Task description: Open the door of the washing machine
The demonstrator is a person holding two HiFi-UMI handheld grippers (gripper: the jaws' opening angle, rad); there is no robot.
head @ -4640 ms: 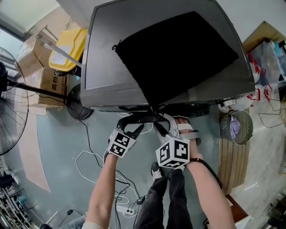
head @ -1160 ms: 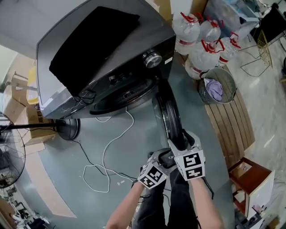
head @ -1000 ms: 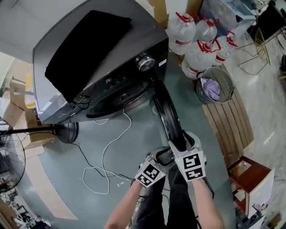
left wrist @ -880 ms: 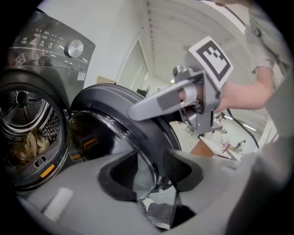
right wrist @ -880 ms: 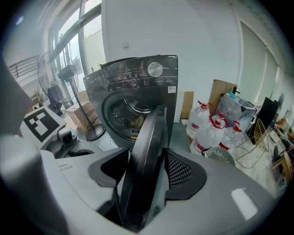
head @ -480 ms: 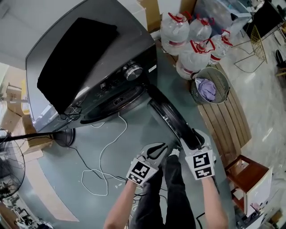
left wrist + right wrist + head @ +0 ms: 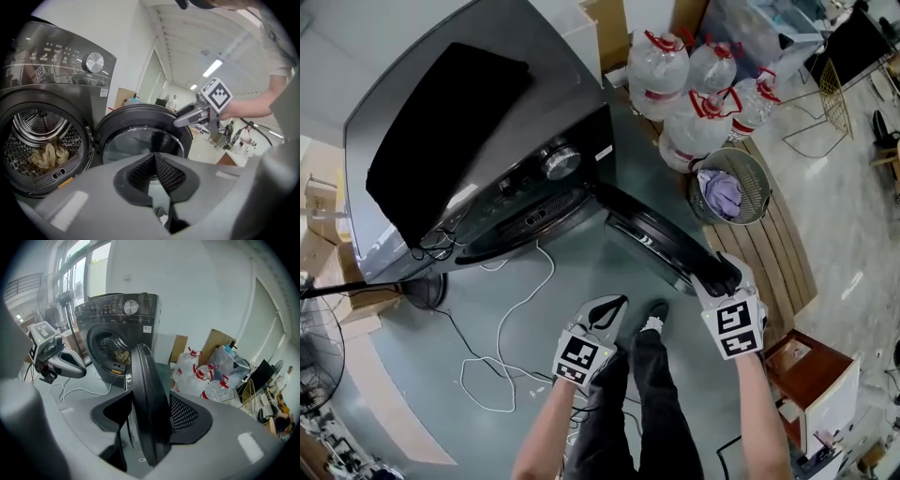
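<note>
The dark grey washing machine stands with its round door swung wide to the right. Pale laundry lies in the drum. My right gripper is shut on the door's outer rim; the rim fills the gap between its pads, and its jaws have just been opening slightly. My left gripper hangs left of the door, apart from it, over the floor. Its jaws have just been closing with nothing between them and now stand shut, pointing at the door glass.
A black cloth lies on the machine's top. Several water bottles, a wire basket with purple cloth and wooden slats are to the right. A white cable loops over the floor; a fan base stands left.
The door has swung further open to the right with my right gripper on its rim. My left gripper has come away from the door, moved left and closed.
</note>
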